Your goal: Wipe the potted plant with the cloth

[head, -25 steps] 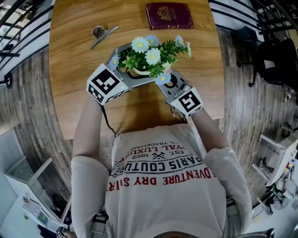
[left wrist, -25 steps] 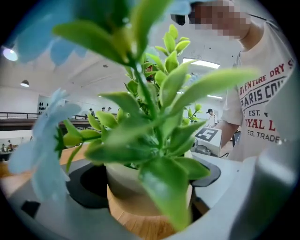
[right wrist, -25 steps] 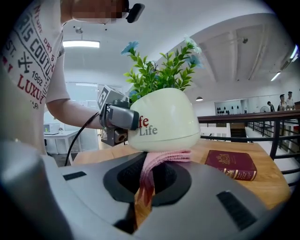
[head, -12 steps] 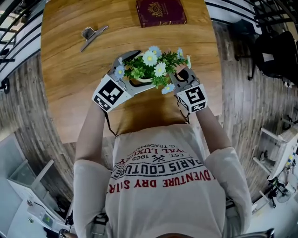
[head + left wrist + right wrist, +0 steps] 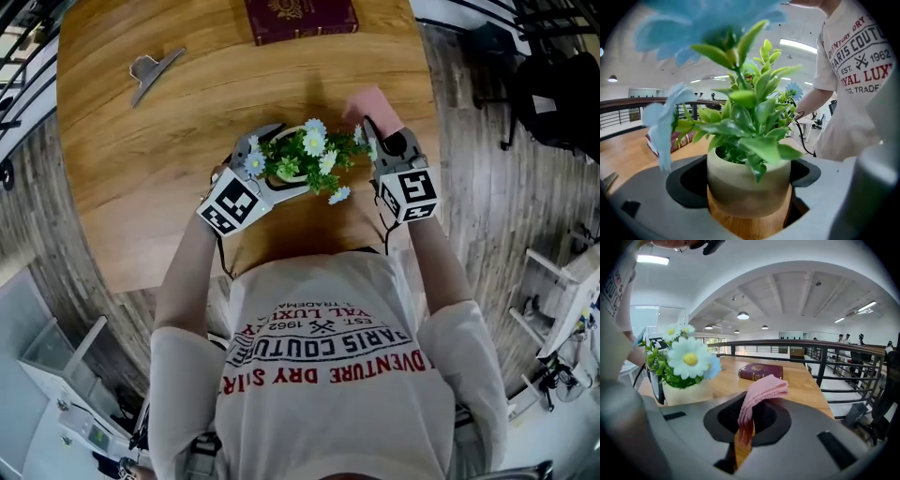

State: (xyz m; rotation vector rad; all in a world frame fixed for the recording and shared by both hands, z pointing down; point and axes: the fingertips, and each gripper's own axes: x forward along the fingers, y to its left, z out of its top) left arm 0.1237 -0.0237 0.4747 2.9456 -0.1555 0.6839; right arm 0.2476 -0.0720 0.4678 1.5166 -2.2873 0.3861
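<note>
A small potted plant (image 5: 302,155) with white and blue flowers stands on the wooden table (image 5: 169,178). My left gripper (image 5: 272,161) is shut on its beige pot (image 5: 746,183), the jaws clasping both sides. To the plant's right, my right gripper (image 5: 373,127) is shut on a pink cloth (image 5: 367,101), which sticks up between the jaws in the right gripper view as a folded pink cloth (image 5: 757,397). The plant (image 5: 683,363) sits to the left of that cloth, a short gap apart.
A dark red book (image 5: 300,17) lies at the table's far edge, seen also as the book (image 5: 760,371) in the right gripper view. A metal clip (image 5: 150,71) rests at the far left. Black railings (image 5: 834,362) run beside the table.
Both grippers and the plant have shifted toward the table's near edge in the head view. My right gripper swung up to the plant's right side, and the pink cloth now shows beyond it.
</note>
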